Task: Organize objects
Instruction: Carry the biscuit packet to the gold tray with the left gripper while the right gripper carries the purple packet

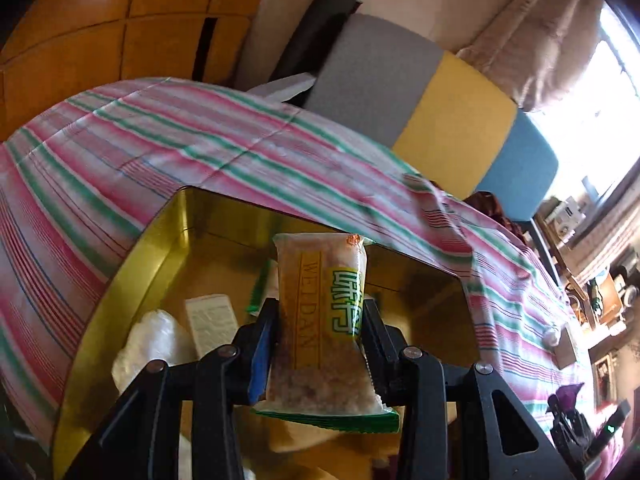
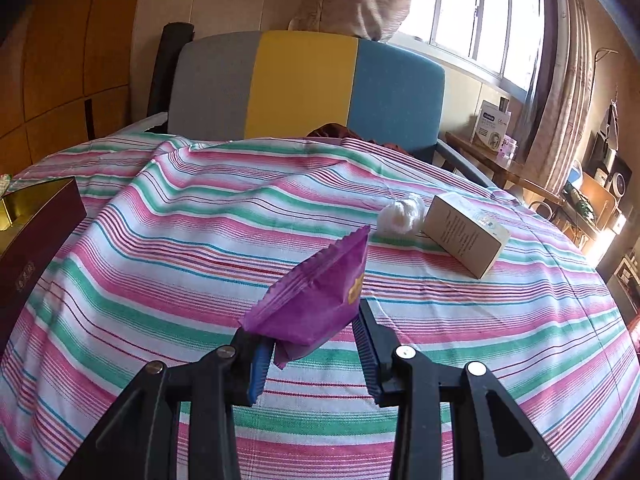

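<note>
My left gripper (image 1: 320, 320) is shut on a clear snack packet with a yellow-green label (image 1: 322, 320) and holds it upright above the open gold-lined box (image 1: 160, 248). Inside the box lie a white wad (image 1: 156, 340), a small white carton (image 1: 210, 322) and a green-edged packet, partly hidden. My right gripper (image 2: 314, 328) is shut on a purple snack packet (image 2: 316, 296) and holds it above the striped cloth (image 2: 200, 240). A beige carton (image 2: 466, 232) and a white wad (image 2: 402, 212) lie on the cloth beyond it.
The box shows at the left edge of the right wrist view, dark red outside (image 2: 36, 232). A grey, yellow and blue chair back (image 2: 304, 84) stands behind the table. A side table with clutter (image 2: 500, 152) is at the right by the window.
</note>
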The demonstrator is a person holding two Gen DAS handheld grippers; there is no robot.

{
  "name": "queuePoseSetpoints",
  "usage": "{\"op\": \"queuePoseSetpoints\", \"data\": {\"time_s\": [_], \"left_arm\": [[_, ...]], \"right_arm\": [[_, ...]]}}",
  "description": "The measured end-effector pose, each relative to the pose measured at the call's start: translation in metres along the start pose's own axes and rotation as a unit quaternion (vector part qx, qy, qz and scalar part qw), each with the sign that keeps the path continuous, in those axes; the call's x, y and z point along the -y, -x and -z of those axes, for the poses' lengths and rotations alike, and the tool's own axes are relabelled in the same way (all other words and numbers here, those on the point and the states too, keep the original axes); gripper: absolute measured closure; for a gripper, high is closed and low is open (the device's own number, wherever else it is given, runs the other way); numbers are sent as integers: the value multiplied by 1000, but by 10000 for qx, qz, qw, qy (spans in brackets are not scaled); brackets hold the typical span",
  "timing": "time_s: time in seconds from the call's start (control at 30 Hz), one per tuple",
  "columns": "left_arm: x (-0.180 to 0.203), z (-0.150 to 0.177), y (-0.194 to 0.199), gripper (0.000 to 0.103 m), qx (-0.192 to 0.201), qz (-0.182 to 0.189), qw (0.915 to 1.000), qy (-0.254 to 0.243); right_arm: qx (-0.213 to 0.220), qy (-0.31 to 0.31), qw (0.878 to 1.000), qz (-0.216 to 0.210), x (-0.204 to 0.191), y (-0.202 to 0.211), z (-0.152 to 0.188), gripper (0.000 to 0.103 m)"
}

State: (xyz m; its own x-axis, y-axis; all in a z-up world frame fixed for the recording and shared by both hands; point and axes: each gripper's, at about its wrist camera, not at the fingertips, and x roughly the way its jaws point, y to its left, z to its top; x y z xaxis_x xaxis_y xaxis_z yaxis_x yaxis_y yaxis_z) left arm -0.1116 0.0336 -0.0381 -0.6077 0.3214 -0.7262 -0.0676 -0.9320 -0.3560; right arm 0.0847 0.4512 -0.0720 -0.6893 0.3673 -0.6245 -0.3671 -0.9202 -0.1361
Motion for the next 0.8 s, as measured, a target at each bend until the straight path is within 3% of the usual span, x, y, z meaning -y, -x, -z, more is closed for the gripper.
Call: {"op": "queuePoseSetpoints", "data": {"time_s": [0.2,0.37,0.6,0.8], "left_arm": [[-27,-16,-26,62,-344,-145,9983,451],[-36,-22,-30,58,-255,-187,9969,721],[-23,-5,-8,39,91,-233,9989,393],[-7,11,16,24,287,-313,9991,64]], "right_arm": [[-17,-44,10000,20,0,-1,2,65],[-30,72,10000,26,-5,-3,2,65],[-81,13,9998,-207,-11,1,-2,65],[-48,-314,9954,-904,-35,10,-20,65]]}}
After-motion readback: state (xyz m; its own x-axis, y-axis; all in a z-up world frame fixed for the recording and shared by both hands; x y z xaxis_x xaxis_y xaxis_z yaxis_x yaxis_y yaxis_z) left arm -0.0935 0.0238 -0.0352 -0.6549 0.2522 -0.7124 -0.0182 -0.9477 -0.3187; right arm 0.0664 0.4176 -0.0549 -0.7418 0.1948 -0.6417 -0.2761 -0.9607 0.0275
